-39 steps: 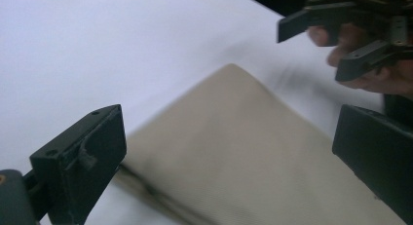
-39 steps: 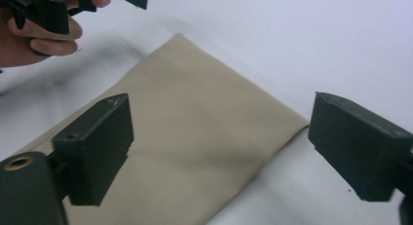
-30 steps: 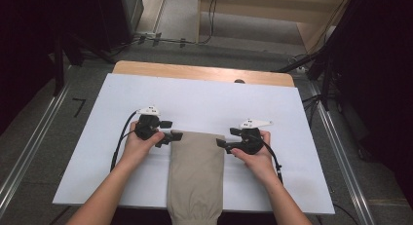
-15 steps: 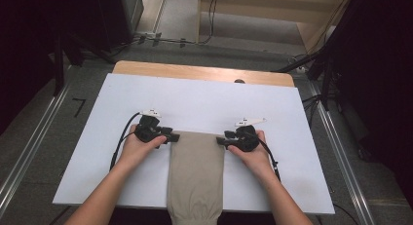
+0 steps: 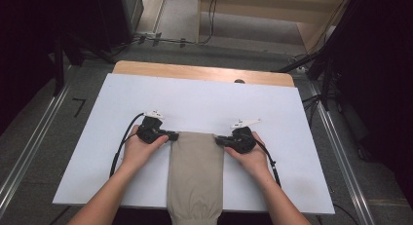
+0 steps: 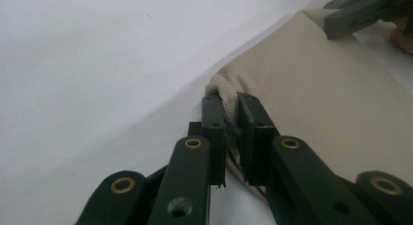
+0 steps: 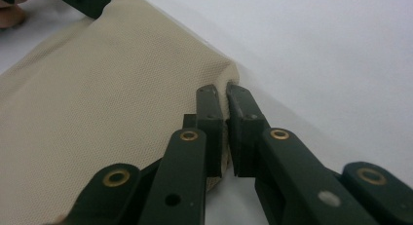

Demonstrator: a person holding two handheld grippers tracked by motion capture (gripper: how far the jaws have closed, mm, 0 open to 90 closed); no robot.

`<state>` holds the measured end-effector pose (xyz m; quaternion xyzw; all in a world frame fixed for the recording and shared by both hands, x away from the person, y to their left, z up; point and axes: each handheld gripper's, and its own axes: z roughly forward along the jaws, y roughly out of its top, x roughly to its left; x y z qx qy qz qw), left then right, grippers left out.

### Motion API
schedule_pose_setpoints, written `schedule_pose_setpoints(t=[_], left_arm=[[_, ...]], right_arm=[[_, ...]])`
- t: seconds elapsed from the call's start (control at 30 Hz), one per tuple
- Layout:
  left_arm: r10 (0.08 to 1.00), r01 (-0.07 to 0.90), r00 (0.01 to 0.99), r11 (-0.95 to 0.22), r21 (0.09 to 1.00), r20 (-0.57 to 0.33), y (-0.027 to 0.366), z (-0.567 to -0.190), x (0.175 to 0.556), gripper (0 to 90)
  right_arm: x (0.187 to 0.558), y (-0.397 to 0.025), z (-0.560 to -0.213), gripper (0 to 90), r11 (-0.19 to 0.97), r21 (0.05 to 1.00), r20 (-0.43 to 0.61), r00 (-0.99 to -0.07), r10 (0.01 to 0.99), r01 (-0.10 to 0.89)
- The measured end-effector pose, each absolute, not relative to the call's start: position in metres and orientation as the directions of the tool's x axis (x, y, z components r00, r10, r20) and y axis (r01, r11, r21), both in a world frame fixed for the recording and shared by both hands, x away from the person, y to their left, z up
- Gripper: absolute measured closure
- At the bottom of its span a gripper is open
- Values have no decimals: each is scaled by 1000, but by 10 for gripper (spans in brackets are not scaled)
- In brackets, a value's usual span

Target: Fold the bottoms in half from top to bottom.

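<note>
A folded beige cloth (image 5: 196, 171) lies lengthwise on the white table top (image 5: 204, 103), its near end hanging over the front edge. My left gripper (image 5: 171, 137) is shut on the cloth's far left corner; in the left gripper view the jaws pinch the beige cloth's corner (image 6: 229, 86) at the left gripper (image 6: 230, 101). My right gripper (image 5: 219, 140) is shut on the far right corner; the right gripper view shows the right gripper (image 7: 220, 93) clamped over the beige cloth's edge (image 7: 122, 88). Both hands rest low on the table.
A wooden strip (image 5: 204, 74) runs along the table's far edge. Metal rails (image 5: 29, 147) flank the table on the floor, with cables and dark stands behind. Bare white surface lies beyond and to both sides of the cloth.
Both grippers have pulled the cloth's far edge toward the person, so more of the cloth hangs over the front edge. The grip on both corners is unchanged.
</note>
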<state>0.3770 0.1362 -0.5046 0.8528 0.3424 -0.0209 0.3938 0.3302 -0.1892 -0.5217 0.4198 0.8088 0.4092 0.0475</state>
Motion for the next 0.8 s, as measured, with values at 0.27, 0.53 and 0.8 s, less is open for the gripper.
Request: schedule_pose_setpoints(t=[0.27, 0.53, 0.8], left_arm=[[553, 604, 765, -434, 669, -332, 130, -498, 395, 856], [576, 589, 756, -387, 710, -313, 125, -481, 422, 858], [576, 541, 772, -374, 754, -269, 123, -449, 450, 857]], right_arm=[[341, -190, -512, 856, 339, 715, 220, -657, 721, 611], [366, -194, -491, 857, 341, 731, 178, -647, 742, 592], [395, -203, -465, 856, 318, 768, 146, -636, 758, 556]])
